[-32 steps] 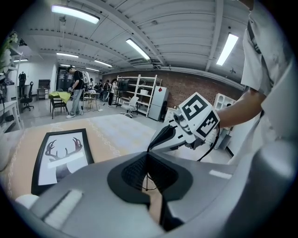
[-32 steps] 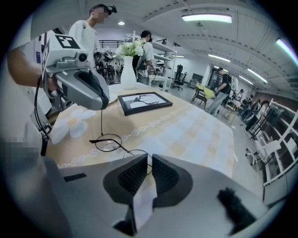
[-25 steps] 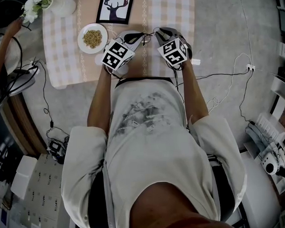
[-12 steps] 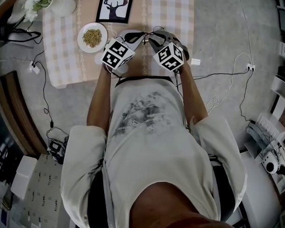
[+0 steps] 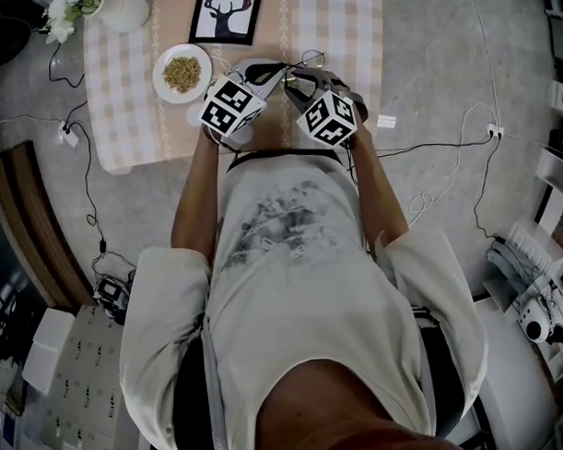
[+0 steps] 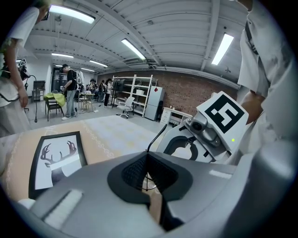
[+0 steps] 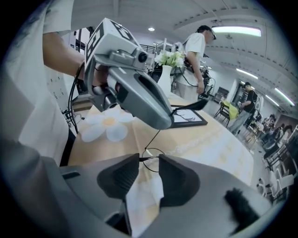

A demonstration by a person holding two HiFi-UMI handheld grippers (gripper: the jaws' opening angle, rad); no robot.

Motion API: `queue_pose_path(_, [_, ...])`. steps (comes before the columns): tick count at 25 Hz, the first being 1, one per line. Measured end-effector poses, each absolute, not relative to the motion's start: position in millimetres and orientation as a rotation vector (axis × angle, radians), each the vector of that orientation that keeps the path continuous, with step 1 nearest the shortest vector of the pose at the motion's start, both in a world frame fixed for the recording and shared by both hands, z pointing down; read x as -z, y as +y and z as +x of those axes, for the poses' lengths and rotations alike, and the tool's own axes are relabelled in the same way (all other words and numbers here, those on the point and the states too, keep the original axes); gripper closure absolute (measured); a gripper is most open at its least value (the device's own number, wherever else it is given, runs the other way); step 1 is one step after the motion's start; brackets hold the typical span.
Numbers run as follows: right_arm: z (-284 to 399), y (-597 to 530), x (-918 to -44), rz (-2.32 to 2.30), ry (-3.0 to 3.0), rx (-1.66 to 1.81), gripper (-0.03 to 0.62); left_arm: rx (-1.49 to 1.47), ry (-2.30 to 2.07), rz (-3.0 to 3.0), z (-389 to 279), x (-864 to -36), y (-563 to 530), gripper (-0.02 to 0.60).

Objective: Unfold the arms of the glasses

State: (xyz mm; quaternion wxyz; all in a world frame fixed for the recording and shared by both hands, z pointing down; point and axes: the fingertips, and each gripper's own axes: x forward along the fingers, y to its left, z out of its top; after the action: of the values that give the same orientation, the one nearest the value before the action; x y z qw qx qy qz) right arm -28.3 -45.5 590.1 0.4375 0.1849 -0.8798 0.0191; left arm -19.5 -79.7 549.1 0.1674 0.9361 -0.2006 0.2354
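Note:
Thin wire-rimmed glasses point(image 7: 145, 158) hang over the checked table between my two grippers. My left gripper point(image 6: 147, 162) is shut on the wire frame; one arm point(image 6: 157, 135) sticks up out of its closed pads. My right gripper point(image 7: 149, 162) faces it at close range. Its jaws have just been opening and now stand apart. The frame's end piece lies between the tips, and neither pad presses on it. A round lens ring point(image 7: 153, 149) shows just past them. In the head view the left gripper point(image 5: 265, 74) and right gripper point(image 5: 299, 80) almost meet.
A plate of grains point(image 5: 182, 75), a framed deer picture point(image 5: 226, 14) and a white vase of flowers point(image 5: 117, 8) stand further back on the table. A flower-shaped mat point(image 7: 109, 125) lies beside the grippers. Cables trail over the floor, and people stand in the background.
My right gripper has moved left towards the left gripper and rolled a little, so its marker cube now sits closer to the other one. The left gripper has stayed in place.

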Motion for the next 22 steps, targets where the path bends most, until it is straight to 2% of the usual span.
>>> queue_pose_path(13, [-40.2,-35.9,-605.0,0.402,-2.149,-0.022,0.456,-0.668,-0.563,2.658,-22.6,-549.5,-78.0,0.574])
queue_pose_path(16, [-39.0,-37.8,-607.9,0.417,-2.127,-0.015,0.493,-0.675,-0.554,2.66,-21.8,-550.8,-76.1,0.574])
queue_pose_path(22, [-39.0,-37.4,-605.7,0.416,-2.126,-0.031,0.516,-0.679,-0.558,2.659,-22.6,-553.0,-75.3,0.574])
